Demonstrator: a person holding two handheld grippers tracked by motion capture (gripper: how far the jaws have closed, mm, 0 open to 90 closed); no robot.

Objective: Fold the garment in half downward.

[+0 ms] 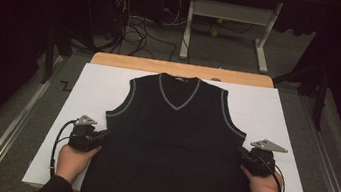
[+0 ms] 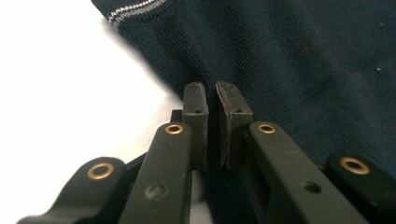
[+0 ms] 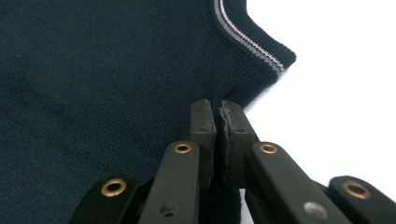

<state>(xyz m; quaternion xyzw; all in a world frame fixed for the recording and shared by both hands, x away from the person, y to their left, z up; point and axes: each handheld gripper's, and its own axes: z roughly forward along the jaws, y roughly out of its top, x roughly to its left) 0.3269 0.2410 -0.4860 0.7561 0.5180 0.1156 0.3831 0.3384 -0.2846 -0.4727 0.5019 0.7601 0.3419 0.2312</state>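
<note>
1. The vest [image 1: 172, 141], a dark knitted sleeveless garment with a grey-striped V-neck and armholes, lies flat and face up on the white sheet [image 1: 272, 115]. The sheet covers the wooden table [image 1: 182, 69]. The neck of the vest points away from the person and the hem lies at the near edge.
2. The left gripper [image 1: 100, 136] sits at the left side edge of the vest, just below the armhole. In the left gripper view, its jaws are clamped together on the side seam of the vest [image 2: 289, 60], with a fold of knit pinched between the pads. The striped armhole trim [image 2: 133, 9] lies beyond the jaws, up and to the left.
3. The right gripper [image 1: 242, 153] sits at the opposite side edge, at matching height. In the right gripper view, its jaws are clenched on the vest [image 3: 93, 70] edge, fabric between the pads. The armhole trim [image 3: 252, 42] lies just beyond, up and to the right.
4. Each gripper is held by one hand, the left hand [image 1: 73, 160] and the right hand [image 1: 264, 186], both resting near the sheet.
</note>
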